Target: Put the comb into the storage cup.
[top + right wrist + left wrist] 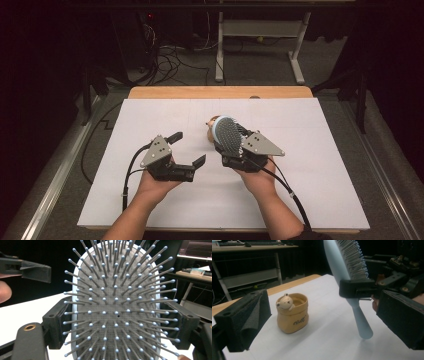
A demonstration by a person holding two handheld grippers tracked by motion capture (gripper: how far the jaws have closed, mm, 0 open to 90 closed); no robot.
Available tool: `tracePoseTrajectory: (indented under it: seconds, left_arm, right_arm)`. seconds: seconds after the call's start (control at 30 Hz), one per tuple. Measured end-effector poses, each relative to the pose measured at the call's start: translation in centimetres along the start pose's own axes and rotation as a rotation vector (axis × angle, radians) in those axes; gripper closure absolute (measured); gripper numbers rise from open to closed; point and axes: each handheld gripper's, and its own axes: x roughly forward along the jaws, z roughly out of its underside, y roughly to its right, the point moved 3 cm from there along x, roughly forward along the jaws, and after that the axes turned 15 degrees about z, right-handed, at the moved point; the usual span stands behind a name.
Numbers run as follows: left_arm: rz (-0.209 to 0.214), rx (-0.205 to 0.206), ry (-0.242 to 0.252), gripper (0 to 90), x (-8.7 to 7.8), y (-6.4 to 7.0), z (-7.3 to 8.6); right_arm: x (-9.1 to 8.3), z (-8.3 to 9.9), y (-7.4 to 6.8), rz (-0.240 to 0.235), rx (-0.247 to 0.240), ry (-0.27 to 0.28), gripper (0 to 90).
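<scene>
The right gripper (235, 145) held a pale blue hairbrush (227, 134) upright above the middle of the white worktop (310, 200), jaws clamped on its head. The left gripper (187, 149) waited wide open and empty. Lowering the handle squarely into the bear-faced pot (292, 313) just behind looked wisest, avoiding the rim.

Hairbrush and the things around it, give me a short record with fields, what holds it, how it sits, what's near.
Held item: pale blue hairbrush
Holder: right gripper, jaws shut on the brush head's lower sides
Brush pose: upright, handle tip down, just above the white sheet
Bristles: facing the right gripper's camera
Left gripper: open, holding nothing
Nearby: tan bear cup, upright on the sheet, apart from the brush
</scene>
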Motion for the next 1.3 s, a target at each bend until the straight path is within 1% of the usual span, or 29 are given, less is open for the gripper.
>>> tracePoseTrajectory:
  seconds: [0.23, 0.43, 0.53, 0.7, 0.73, 0.8, 0.93, 1.03, 1.13, 1.2, 1.23, 1.27, 1.3]
  left_arm:
    - [0.011, -0.016, 0.016, 0.4, 1.0, 0.3, -0.6]
    - [0.008, -0.014, 0.017, 0.3, 1.9, 0.5, -0.9]
    - [0.008, -0.021, 0.019, 0.3, 2.3, 0.5, -0.8]
    - [0.007, -0.049, 0.021, 1.2, 2.7, 0.2, -0.6]
    - [0.004, -0.049, 0.023, 1.2, 2.7, 0.2, -0.6]
    - [0.006, -0.057, 0.031, 1.4, 2.9, 0.1, -0.7]
    - [0.001, -0.068, 0.032, 2.2, 3.1, 0.0, -0.8]
    - [0.006, -0.077, 0.034, 4.7, 3.1, 0.0, -0.8]
    - [0.009, -0.085, 0.036, 9.2, 3.2, -0.1, -0.8]
    - [0.01, -0.082, 0.037, 12.0, 3.2, -0.1, -0.8]
    - [0.003, -0.072, 0.041, 13.2, 3.2, -0.1, -0.8]
    - [-0.002, -0.07, 0.049, 13.8, 3.2, -0.1, -0.9]
    - [0.005, -0.075, 0.049, 15.3, 3.2, 0.0, -0.9]
  right_arm:
    - [0.1, -0.1, -0.9, -0.014, -0.018, 0.008, 20.6]
    - [0.3, -0.1, -1.6, -0.028, -0.032, 0.01, 20.6]
    - [0.3, -0.1, -2.1, -0.038, -0.036, 0.01, 20.6]
    - [0.4, -0.1, -2.6, -0.05, -0.045, 0.013, 20.6]
    - [0.4, -0.1, -2.7, -0.05, -0.044, 0.013, 20.6]
    - [0.4, -0.2, -2.9, -0.052, -0.045, 0.013, 20.6]
    - [0.4, -0.3, -3.1, -0.056, -0.046, 0.015, 20.6]
    - [0.5, -0.3, -3.3, -0.057, -0.049, 0.017, 20.6]
    - [0.5, -0.3, -3.4, -0.059, -0.051, 0.017, 20.6]
    - [0.5, -0.4, -3.4, -0.057, -0.05, 0.018, 20.6]
    - [0.5, -0.4, -3.5, -0.057, -0.05, 0.017, 20.6]
    - [0.5, -0.4, -3.5, -0.057, -0.053, 0.018, 20.6]
    - [0.5, -0.4, -3.5, -0.057, -0.055, 0.019, 20.6]
